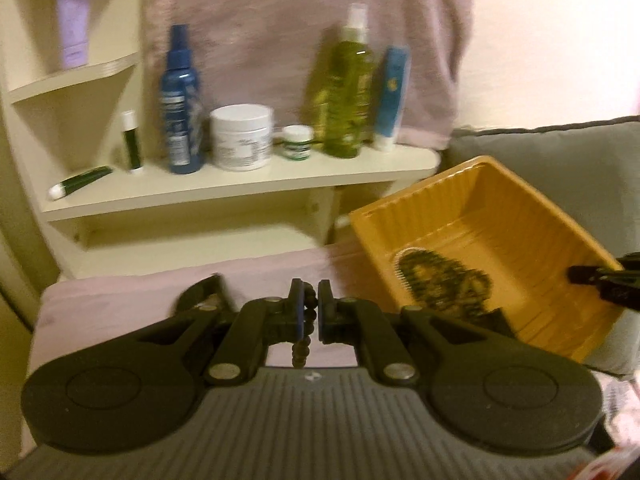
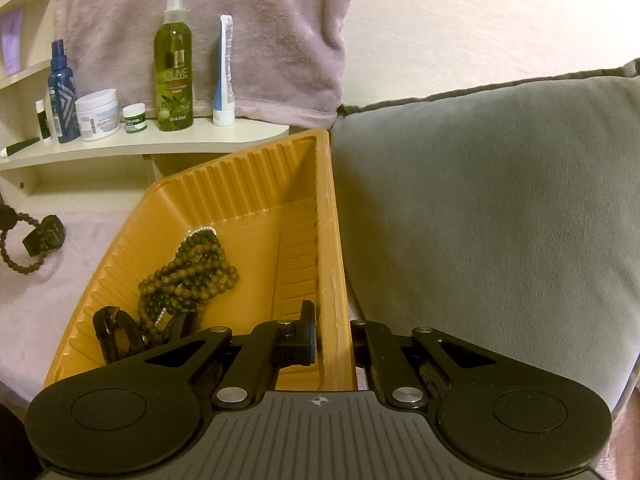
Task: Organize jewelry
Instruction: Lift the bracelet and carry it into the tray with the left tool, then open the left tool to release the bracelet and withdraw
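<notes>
My left gripper (image 1: 309,312) is shut on a dark bead bracelet (image 1: 306,330) that hangs between its pads, above the pink towel. The right wrist view shows this bracelet (image 2: 16,248) as a loop at the far left. An orange ribbed tray (image 1: 532,216) stands to the right and holds a heap of brown and dark bead strands (image 1: 440,284). My right gripper (image 2: 334,338) is shut on the tray's right wall (image 2: 330,264), one finger inside, one outside. The bead heap (image 2: 192,268) and a dark glossy piece (image 2: 114,334) lie inside the tray.
A cream shelf (image 1: 240,184) behind carries a blue bottle (image 1: 180,100), a white jar (image 1: 242,138), a small jar, an olive spray bottle (image 2: 174,64) and tubes. A pink towel hangs on the wall (image 2: 208,20). A grey cushion (image 2: 480,208) lies right of the tray.
</notes>
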Demonstrator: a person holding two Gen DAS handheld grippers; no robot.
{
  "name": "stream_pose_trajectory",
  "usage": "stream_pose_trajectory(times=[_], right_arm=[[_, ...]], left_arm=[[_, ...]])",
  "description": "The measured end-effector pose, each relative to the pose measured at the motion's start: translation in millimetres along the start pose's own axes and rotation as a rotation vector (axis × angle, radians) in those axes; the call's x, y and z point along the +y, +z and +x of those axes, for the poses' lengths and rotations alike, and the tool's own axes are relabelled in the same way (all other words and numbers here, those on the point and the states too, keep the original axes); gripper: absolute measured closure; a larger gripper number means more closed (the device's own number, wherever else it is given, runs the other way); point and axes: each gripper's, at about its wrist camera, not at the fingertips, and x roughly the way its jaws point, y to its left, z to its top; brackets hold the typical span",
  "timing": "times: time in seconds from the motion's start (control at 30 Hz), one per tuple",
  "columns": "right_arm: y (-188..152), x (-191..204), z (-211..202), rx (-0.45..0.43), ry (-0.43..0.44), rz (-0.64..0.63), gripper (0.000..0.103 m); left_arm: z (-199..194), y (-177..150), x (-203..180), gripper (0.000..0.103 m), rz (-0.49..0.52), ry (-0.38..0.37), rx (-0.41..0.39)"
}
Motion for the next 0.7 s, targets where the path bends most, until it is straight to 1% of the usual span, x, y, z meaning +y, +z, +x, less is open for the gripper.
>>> stream_pose_trajectory(times=[0.13,0.3,0.5,0.7], right_arm=[[0,0,1,0.001,0.001,0.004,0.097],[0,-1,1,0.0,0.003,0.008,0.097],[0,-1,1,-0.002,0.007,0.013,0.097],[1,-1,2,-0.003,0.009,0.014,0.097]], left_arm=[[4,6,-20,0.098,0.003,-0.065,-0.008],[9,14,-49,0.098,0.041,-0.127,-0.017],[13,17,-77,0.098,0.076,-0.183,-0.019],[21,15,-96,0.098,0.095,-0.216,-0.006]])
